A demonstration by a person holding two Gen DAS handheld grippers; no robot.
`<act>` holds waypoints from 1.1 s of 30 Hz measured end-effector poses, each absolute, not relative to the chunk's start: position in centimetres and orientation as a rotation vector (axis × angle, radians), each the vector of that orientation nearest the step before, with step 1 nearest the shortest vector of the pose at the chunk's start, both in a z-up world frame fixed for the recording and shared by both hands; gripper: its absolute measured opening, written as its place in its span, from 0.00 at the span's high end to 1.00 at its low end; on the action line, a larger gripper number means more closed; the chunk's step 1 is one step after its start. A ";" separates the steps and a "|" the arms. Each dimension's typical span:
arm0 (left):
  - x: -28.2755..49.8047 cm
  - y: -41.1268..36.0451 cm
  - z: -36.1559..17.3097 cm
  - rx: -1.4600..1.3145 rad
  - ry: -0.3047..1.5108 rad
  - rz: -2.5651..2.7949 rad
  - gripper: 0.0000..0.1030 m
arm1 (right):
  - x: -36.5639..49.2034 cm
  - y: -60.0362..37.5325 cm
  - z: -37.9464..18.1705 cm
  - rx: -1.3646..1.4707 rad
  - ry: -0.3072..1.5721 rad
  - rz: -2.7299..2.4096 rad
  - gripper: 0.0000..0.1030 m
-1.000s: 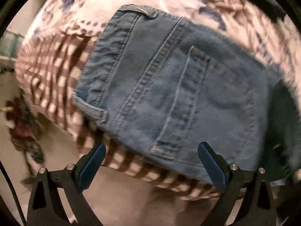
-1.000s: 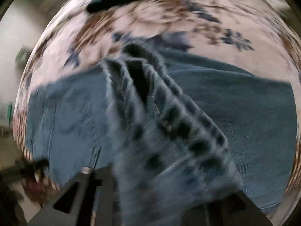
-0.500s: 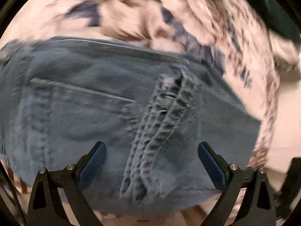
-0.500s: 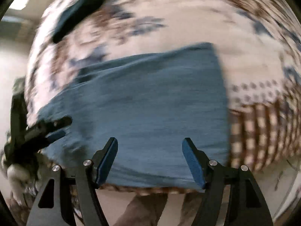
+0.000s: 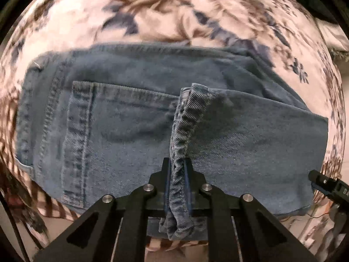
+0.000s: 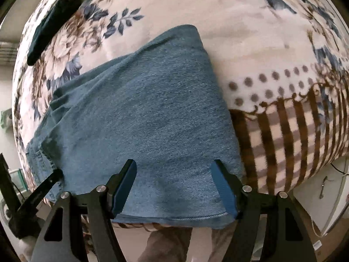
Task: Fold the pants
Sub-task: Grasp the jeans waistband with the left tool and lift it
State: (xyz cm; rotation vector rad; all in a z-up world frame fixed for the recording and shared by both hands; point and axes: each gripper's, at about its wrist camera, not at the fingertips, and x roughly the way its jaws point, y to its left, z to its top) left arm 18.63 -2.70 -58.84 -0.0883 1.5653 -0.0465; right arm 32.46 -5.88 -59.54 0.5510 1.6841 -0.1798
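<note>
Blue denim pants (image 5: 130, 131) lie folded on a flowered blanket, back pocket (image 5: 122, 113) facing up. A bunched leg hem (image 5: 185, 120) runs as a ridge across the top of the fold. My left gripper (image 5: 177, 163) points straight down and is shut on the near end of that ridge. In the right wrist view the smooth folded leg of the pants (image 6: 141, 109) fills the middle. My right gripper (image 6: 173, 162) hangs open just above its near edge, with nothing pinched. One right finger (image 5: 327, 185) shows at the left wrist view's right edge. The left gripper (image 6: 41, 192) shows at lower left.
The flowered blanket (image 6: 240, 21) covers the surface, and its brown striped border (image 6: 294, 131) hangs over the near edge. A dark garment (image 6: 54, 15) lies at the far left. A person's trouser legs (image 6: 170, 244) stand below the edge.
My left gripper slid along the pants from the waistband to the hem ridge and closed on it. My right gripper let go of the bunched hem and moved over the smooth folded leg.
</note>
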 end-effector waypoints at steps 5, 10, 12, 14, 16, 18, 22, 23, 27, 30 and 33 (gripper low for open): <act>19.0 -1.8 -60.1 -0.112 1.584 -0.033 0.86 | 33.7 -3.7 -60.4 0.471 1.726 -0.163 0.29; 18.7 1.4 -57.0 -0.280 1.479 -0.004 0.52 | 34.4 -2.6 -60.0 0.493 1.736 -0.156 0.29; 17.5 4.0 -55.4 -0.392 1.404 0.015 0.05 | 34.5 -2.1 -59.4 0.481 1.743 -0.146 0.29; 15.7 7.3 -54.3 -0.547 1.306 0.064 0.00 | 35.2 -0.8 -58.8 0.455 1.761 -0.121 0.29; 14.6 9.6 -54.9 -0.662 1.259 0.169 0.00 | 36.3 1.2 -58.1 0.410 1.771 -0.094 0.29; 13.0 12.9 -56.0 -0.820 1.200 0.300 0.00 | 37.5 3.1 -57.6 0.369 1.768 -0.080 0.29; 10.1 18.4 -59.7 -1.072 1.098 0.507 0.15 | 40.2 7.0 -57.0 0.258 1.733 -0.089 0.29; 9.6 19.4 -60.3 -1.110 1.075 0.518 0.38 | 40.4 7.7 -57.0 0.241 1.728 -0.095 0.29; 9.2 21.1 -62.5 -1.194 1.056 0.532 0.58 | 41.4 10.7 -58.4 0.203 1.754 -0.104 0.29; 8.8 21.9 -63.1 -1.237 1.041 0.514 0.48 | 41.6 12.8 -59.6 0.184 1.787 -0.091 0.29; 9.4 21.7 -63.6 -1.259 1.018 0.499 0.42 | 41.8 14.5 -60.4 0.175 1.810 -0.085 0.29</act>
